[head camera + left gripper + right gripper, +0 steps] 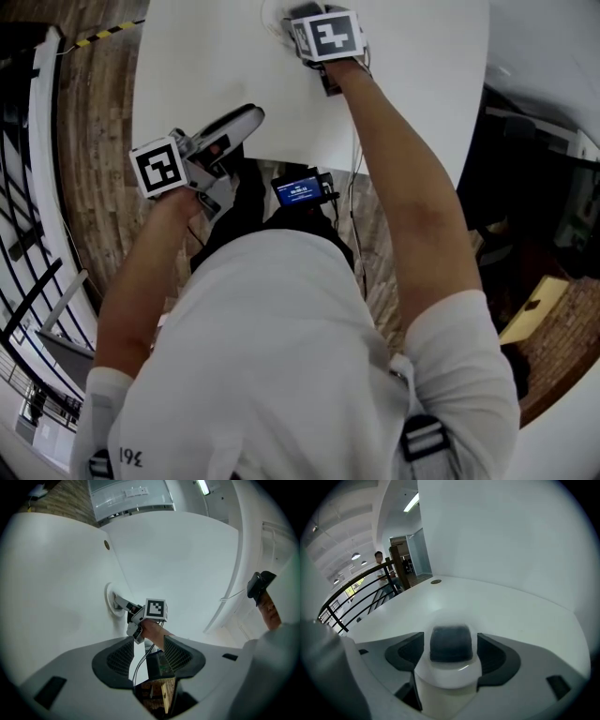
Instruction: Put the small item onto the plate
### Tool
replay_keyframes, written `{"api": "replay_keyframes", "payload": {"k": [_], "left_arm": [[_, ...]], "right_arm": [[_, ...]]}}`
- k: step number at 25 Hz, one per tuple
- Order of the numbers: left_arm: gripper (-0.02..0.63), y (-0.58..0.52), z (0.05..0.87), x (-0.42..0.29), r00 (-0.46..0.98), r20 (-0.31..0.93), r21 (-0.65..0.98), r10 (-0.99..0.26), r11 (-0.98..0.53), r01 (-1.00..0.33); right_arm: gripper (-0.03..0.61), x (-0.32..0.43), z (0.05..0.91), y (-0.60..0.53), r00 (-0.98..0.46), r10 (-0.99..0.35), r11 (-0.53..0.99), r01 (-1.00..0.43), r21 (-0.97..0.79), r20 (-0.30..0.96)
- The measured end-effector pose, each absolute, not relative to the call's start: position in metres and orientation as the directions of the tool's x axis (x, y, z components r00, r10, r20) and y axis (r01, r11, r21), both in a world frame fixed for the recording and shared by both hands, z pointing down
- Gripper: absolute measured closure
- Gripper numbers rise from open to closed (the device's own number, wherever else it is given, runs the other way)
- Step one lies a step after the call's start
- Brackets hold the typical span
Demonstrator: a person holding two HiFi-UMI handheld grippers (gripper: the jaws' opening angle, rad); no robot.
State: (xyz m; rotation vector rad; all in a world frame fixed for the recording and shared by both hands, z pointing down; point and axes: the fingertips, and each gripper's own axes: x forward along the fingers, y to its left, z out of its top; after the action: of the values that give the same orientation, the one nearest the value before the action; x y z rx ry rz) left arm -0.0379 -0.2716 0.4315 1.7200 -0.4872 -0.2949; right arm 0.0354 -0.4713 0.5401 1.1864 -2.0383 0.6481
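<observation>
White table (412,84), with the right gripper (123,604) clenching the small item (450,644) at the plate (110,599).
A dark round insert (107,545) is sitting in the tabletop well beyond the plate. The left gripper (234,127) is hanging well short of the plate at the table's near edge, jaws spread with nothing between them. The small item, white with a dark end, is sitting squeezed between the right gripper's pads, dark end pointing outward along the jaws. Blur is hiding its long axis. It is over the plate's rim; whether it is touching cannot be told.
</observation>
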Motion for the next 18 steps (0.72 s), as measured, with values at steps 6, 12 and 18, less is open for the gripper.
{"api": "replay_keyframes", "payload": {"k": [6,12,18], "left_arm": [[0.414,-0.273,0.422,-0.035,0.882,0.052,0.97,-0.468,-0.188,-0.157],[0.414,-0.269,0.402,-0.028,0.881,0.009,0.963,-0.473,-0.234,-0.135],[0.414,-0.261,0.391,-0.025,0.885,-0.016,0.959,-0.465,-0.258,-0.118]], "right_arm": [[0.242,0.042,0.527,-0.468,-0.352,-0.567,0.446,-0.891,-0.082,0.745],[0.242,0.048,0.504,-0.455,-0.36,-0.599,0.441,-0.894,-0.081,0.715],[0.242,0.055,0.486,-0.438,-0.365,-0.622,0.428,-0.899,-0.091,0.693]]}}
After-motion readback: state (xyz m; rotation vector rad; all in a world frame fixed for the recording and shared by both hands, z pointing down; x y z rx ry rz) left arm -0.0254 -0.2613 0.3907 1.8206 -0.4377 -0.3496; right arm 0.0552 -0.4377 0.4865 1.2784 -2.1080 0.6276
